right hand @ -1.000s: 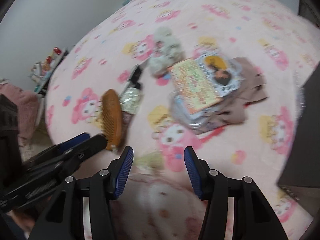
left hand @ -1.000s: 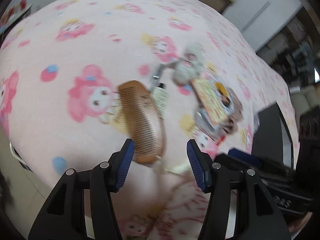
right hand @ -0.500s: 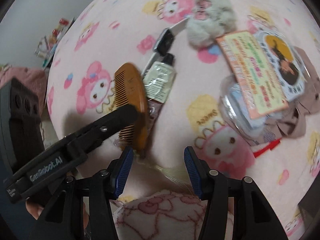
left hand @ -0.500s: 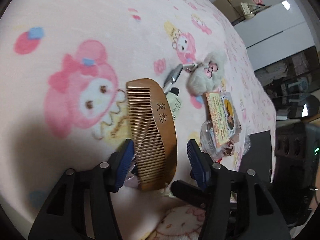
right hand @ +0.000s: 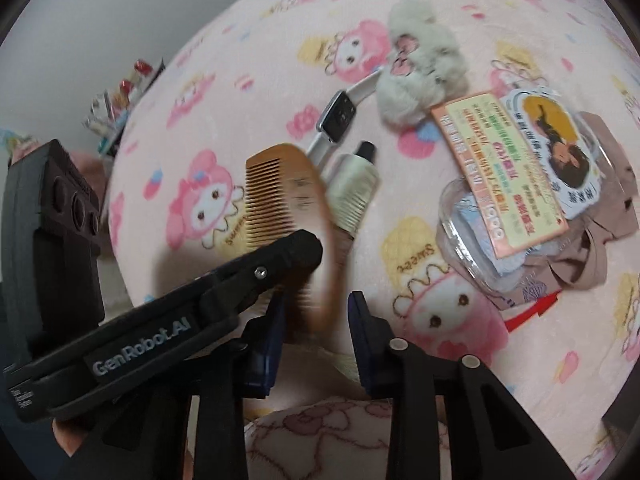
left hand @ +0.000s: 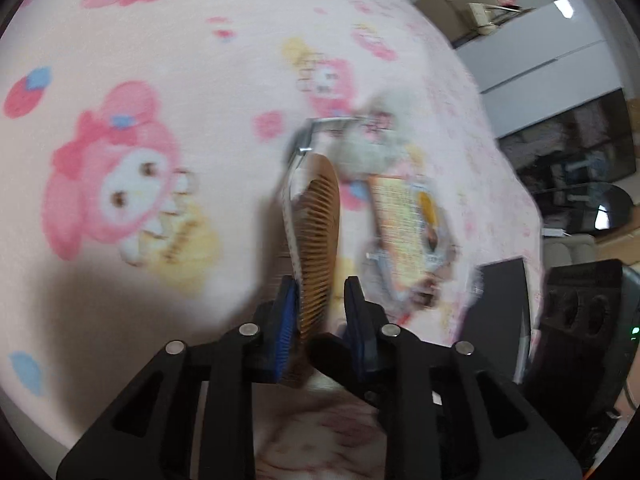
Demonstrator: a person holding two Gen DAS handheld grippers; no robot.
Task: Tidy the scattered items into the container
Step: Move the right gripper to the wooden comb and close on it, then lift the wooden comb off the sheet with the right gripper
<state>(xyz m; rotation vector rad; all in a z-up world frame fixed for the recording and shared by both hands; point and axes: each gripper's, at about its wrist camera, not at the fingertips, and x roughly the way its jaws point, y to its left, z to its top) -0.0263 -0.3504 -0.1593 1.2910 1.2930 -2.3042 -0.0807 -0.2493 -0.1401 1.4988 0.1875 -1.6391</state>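
Low in the left wrist frame's centre, the left claw (left hand: 318, 312) pinches the comb (left hand: 320, 240), tilted above the blanket (left hand: 160, 60). The right claw (right hand: 316, 336) is spread beside it, holding nothing.

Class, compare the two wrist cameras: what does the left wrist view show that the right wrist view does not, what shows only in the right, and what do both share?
Only the left wrist view shows the dark container at the blanket's right edge and the room's white cabinets. Only the right wrist view shows the smartwatch face, the small tube, and the left gripper's body from outside. Both show the wooden comb held by the left gripper, the grey plush toy, the packaged card and the pink blanket.
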